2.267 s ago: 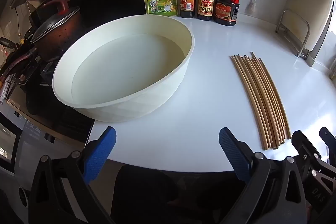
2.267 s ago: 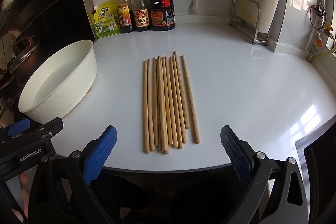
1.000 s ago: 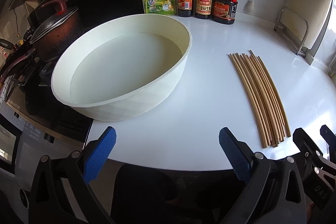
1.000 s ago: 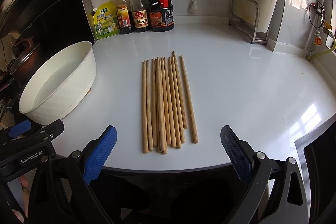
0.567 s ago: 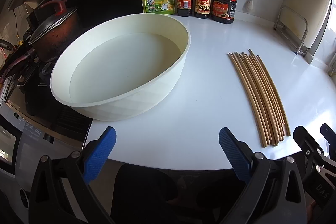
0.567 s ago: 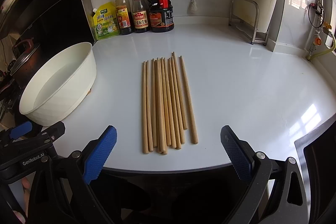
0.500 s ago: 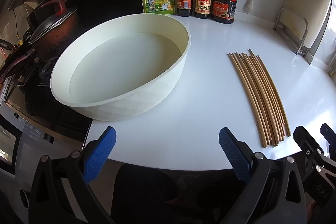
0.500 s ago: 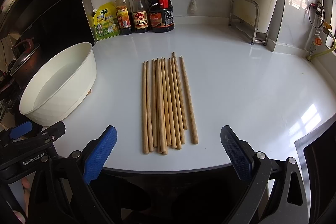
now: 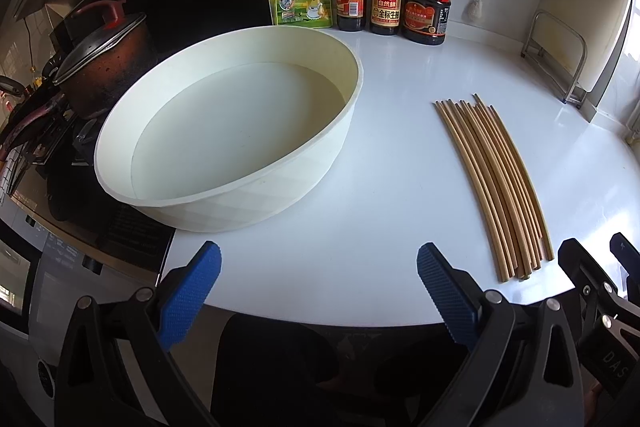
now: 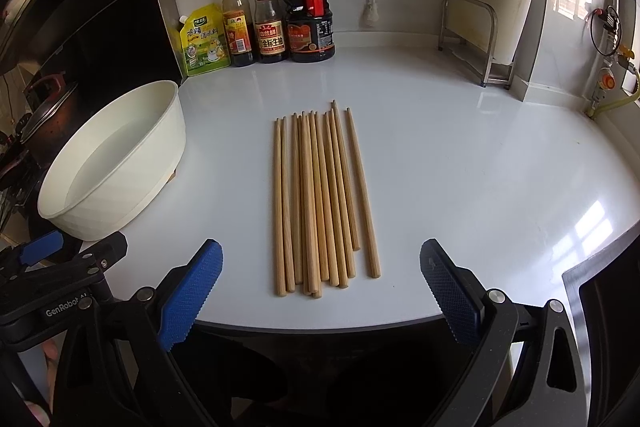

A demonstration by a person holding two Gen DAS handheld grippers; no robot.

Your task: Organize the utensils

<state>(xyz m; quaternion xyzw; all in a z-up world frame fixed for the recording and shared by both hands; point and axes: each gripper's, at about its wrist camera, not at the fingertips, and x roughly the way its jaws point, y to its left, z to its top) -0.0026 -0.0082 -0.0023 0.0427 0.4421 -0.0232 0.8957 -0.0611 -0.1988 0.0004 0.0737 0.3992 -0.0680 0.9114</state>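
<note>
Several wooden chopsticks (image 10: 320,203) lie side by side in a row on the white counter (image 10: 460,155), pointing away from me; in the left wrist view the chopsticks (image 9: 496,183) are at the right. A large cream basin (image 9: 224,135) holding water stands left of them, and the basin (image 10: 116,167) also shows in the right wrist view. My left gripper (image 9: 318,279) is open, at the counter's front edge, in front of the basin. My right gripper (image 10: 320,275) is open just before the near ends of the chopsticks. Nothing is held.
Three sauce bottles (image 10: 276,15) and a yellow-green seasoning pouch (image 10: 202,41) stand against the back wall. A lidded pot (image 9: 104,55) sits on the stove at left. A metal rack (image 10: 476,39) is at the back right. A cloth and brush hang on the wall.
Both views have drifted very slightly; the chopsticks and basin have not moved, and both grippers remain open.
</note>
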